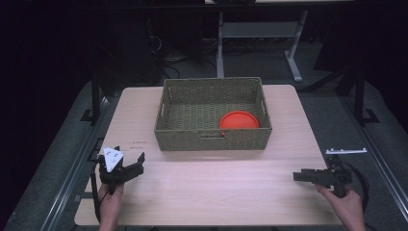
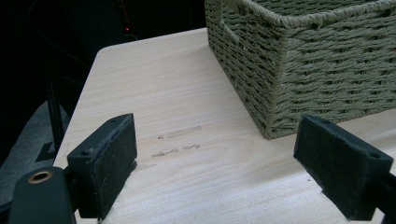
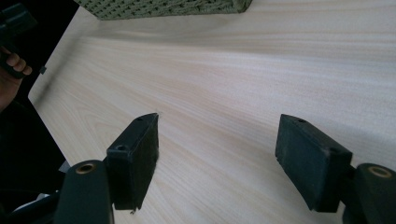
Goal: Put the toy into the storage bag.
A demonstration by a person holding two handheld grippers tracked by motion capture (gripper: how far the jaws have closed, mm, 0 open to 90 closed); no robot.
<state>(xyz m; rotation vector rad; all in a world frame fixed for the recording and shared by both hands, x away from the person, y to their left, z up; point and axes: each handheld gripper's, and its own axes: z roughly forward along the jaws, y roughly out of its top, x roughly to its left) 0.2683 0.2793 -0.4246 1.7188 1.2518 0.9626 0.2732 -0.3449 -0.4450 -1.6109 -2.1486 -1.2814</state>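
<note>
1. Left hand-held gripper (image 1: 136, 165) sits lower left of the high view, low over the table (image 1: 207, 192), jaws apart, nothing between them.
2. Right hand-held gripper (image 1: 300, 176) sits lower right of the high view, pointing left across the frame, jaws apart and empty.
3. Basket (image 1: 211, 139), woven and olive-green, stands upper centre of the table, well apart from both grippers.
4. Orange disc (image 1: 239, 120) lies inside the basket, at its lower right corner in the high view, against the near wall.
5. Left gripper view: basket (image 2: 317, 70) corner at upper right, beyond the jaws; bare table (image 2: 187, 93) ahead with a few faint marks (image 2: 180, 140) mid-frame.
6. Right gripper view: bare table (image 3: 243, 84) between and ahead of the jaws; basket (image 3: 163, 7) bottom edge along the top of the frame; the other hand (image 3: 11, 70) at the upper left edge.
7. Nothing lies on the table between either gripper and the basket; the basket's near wall stands between the grippers and the disc.
8. Around: dark floor, a white desk frame (image 1: 293, 53) top centre-right of the high view, a small white bar (image 1: 346, 151) off the table's right edge.
</note>
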